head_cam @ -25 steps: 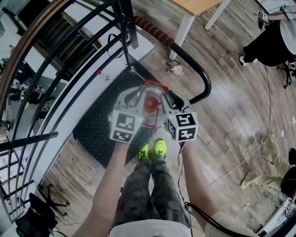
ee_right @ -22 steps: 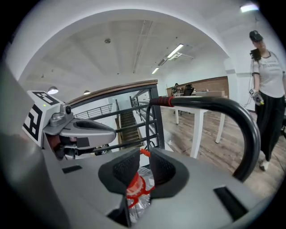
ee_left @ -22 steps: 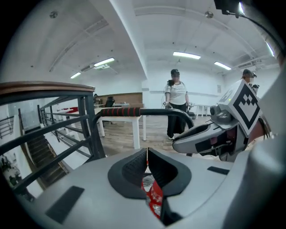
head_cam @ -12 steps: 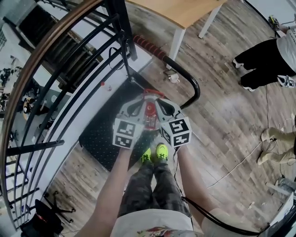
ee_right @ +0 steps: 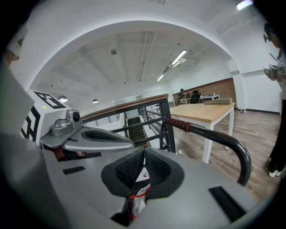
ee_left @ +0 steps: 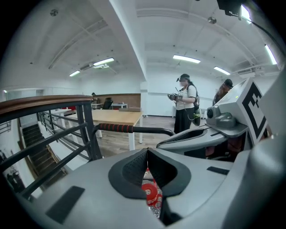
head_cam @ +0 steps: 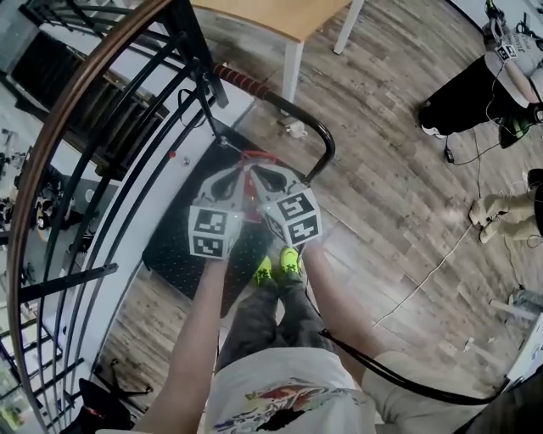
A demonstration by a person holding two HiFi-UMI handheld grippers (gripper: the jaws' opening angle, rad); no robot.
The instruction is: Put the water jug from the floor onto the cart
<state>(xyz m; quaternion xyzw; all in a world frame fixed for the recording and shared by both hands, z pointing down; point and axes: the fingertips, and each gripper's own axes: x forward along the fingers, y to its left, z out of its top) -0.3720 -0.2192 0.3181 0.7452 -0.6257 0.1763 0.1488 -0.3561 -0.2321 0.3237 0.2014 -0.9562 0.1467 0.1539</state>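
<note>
1. Where the head view looks steeply down, the left gripper and the right gripper lie side by side above the near half of the flat black platform cart with a studded deck. Their tips converge on the thin red carry handle of the clear plastic water jug. The rest of the water jug is hidden beneath them, so whether it touches the cart's deck cannot be told. The person's yellow-green shoes stand just beside the cart's near corner. The cart's black tubular push handle rises at its far end, and a white-legged wooden table stands beyond it. A black metal railing with a brown top rail runs along the cart's left side.
2. In the left gripper view, the left gripper has its dark ribbed pads pressed together at the tips, with a sliver of red pinched between them. The water jug's red cap shows in the gap just beneath. The push handle crosses ahead.
3. In the right gripper view, the right gripper is likewise closed tip to tip, and the water jug's red-and-white label hangs below the pads. The push handle lies ahead to the right, with the wooden table beyond it.
</note>
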